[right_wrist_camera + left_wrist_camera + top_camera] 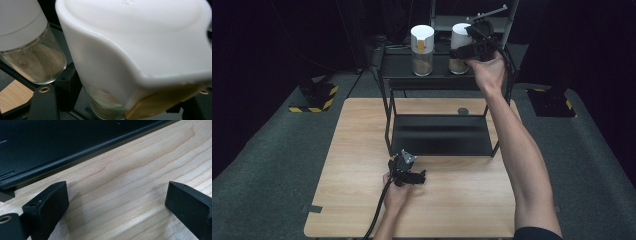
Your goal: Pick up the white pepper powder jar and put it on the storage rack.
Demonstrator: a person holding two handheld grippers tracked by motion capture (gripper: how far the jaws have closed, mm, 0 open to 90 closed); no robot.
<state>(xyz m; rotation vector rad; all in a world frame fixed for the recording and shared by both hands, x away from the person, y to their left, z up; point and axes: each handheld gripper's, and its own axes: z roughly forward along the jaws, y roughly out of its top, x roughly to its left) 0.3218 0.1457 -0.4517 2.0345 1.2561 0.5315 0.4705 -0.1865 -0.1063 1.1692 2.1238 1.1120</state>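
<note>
A: Nearest you, your left gripper (pixel 408 176) is resting on the wooden table (pixel 357 165), just in front of the black shelf rack (pixel 439 135). What is its own camera giving you?

B: In the left gripper view your jaws are standing wide apart over bare wood grain, holding nothing, with the rack's lower tray edge (pixel 75 155) running just beyond them. The high view is too small to settle that gap.

A: And farther off?

B: You are reaching your right gripper (pixel 469 50) to the rack's top shelf, at the right jar (pixel 459 49) of two. The left jar (pixel 422 50) is standing just beside it, apart.

A: Are you clamping it?

B: In the right gripper view the jar (pixel 135 50) is sitting between your jaws, one black jaw showing against the glass at the left; the other side is mostly hidden, so I cannot tell whether you are squeezing it.

A: Which way is the jar pointing?

B: In the high view it is standing upright, long axis vertical, white cap up, pale powder at the bottom. The right gripper view is also showing an orange tab (pixel 160 105) on its cap.
</note>
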